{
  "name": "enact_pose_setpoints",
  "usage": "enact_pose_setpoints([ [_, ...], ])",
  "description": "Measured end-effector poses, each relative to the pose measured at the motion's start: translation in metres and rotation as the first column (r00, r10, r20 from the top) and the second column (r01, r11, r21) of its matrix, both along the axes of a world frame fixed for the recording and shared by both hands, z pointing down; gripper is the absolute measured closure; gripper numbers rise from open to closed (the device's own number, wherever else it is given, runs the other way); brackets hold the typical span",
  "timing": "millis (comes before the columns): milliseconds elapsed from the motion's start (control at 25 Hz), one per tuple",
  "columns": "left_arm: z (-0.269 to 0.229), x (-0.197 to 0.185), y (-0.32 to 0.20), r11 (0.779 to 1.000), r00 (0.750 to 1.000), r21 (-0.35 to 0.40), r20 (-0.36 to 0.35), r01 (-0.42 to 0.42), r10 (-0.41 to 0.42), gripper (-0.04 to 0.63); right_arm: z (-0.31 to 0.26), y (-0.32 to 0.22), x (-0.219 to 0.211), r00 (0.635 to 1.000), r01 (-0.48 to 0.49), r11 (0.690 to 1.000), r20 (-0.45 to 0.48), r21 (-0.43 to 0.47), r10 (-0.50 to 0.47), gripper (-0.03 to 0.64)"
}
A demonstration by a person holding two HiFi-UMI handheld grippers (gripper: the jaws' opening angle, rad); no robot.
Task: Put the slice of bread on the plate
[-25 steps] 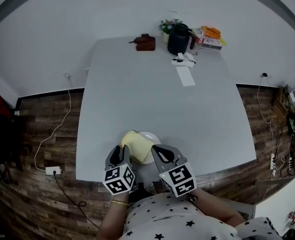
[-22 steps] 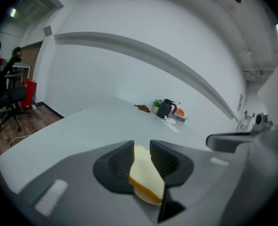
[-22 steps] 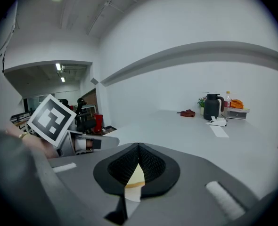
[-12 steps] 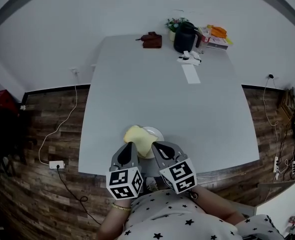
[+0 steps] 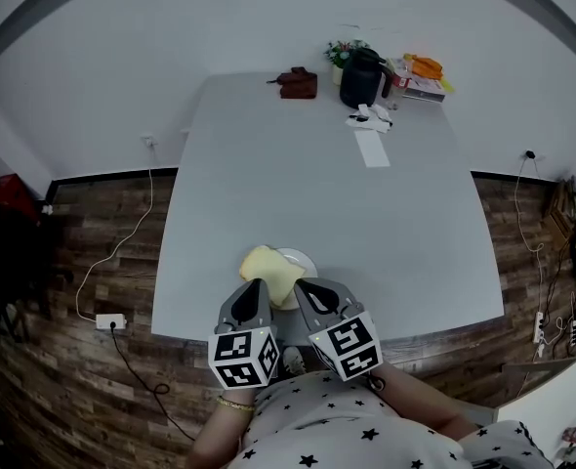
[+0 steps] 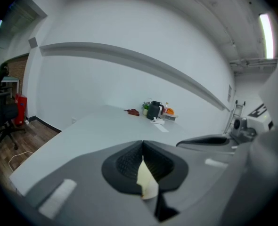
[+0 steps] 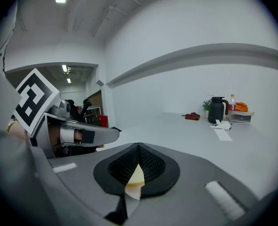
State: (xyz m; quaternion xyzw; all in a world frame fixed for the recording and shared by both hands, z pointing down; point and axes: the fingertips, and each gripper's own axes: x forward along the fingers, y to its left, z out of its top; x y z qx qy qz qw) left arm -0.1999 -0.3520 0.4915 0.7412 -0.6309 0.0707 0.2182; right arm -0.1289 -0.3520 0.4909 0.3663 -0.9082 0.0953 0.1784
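Both grippers [image 6: 143, 144] [image 7: 138, 147] closed, apparently on bread [image 5: 268, 270]

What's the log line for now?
slice of bread: on plate | left gripper: shut | right gripper: shut

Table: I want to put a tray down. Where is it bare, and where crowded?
Bare: the middle of the table, between the plate with bread at the near edge and the paper strip; both side edges too. Crowded: the far right corner around the black jug.
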Motion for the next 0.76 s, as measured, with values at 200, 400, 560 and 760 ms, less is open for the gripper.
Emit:
enact_pose_setpoints([
  [200,0.0032,0.0043,0.0018,1.0,1.0,-0.009,0.01,-0.008,0.008,0.588,0.0,0.0028,0.0036,1.0,0.001,1.0,-0.005,0.001,-0.001,0.618],
  [400,0.0055,0.0075,0.0008,1.0,1.0,-0.017,0.015,-0.015,0.015,0.588,-0.001,0.0009,0.0049,1.0,-0.002,1.0,0.001,0.002,0.002,0.618],
  [560,0.0044,0.0068,0.0018,1.0,1.0,-0.016,0.012,-0.015,0.015,0.588,-0.0014,0.0019,0.0035,1.0,-0.002,1.0,0.002,0.003,0.002,0.618],
  [760,0.0037,0.0078,0.0014,1.0,1.0,-0.018,0.012,-0.019,0.02,0.588,-0.0007,0.0022,0.0021,1.0,0.001,1.0,0.002,0.0,-0.001,0.618],
])
